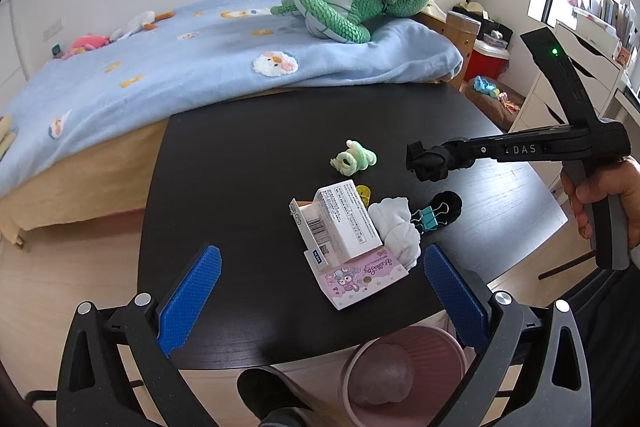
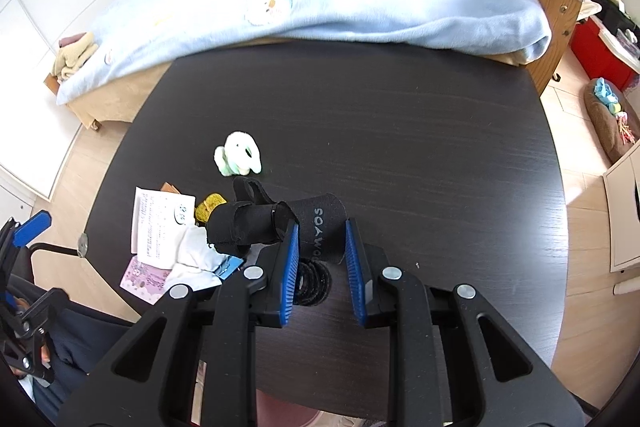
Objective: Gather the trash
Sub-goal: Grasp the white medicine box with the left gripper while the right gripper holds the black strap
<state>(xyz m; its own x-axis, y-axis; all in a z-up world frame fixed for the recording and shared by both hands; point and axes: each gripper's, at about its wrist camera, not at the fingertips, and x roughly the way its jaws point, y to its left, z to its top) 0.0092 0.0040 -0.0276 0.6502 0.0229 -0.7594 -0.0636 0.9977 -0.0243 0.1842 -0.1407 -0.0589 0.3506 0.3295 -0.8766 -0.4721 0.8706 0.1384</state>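
Right tongs: jaws narrowed on a black sock, lifted above the table | Left tongs: wide, empty, at the near edge | Trash: box, tissue, pink card just beyond them | Bin: below that edge

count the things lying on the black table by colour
white: 2 (box, cloth)
green: 1 (plush toy)
yellow: 1 (small piece)
teal: 1 (binder clip)
pink: 1 (packet)
black: 1 (hair ties)
total: 7
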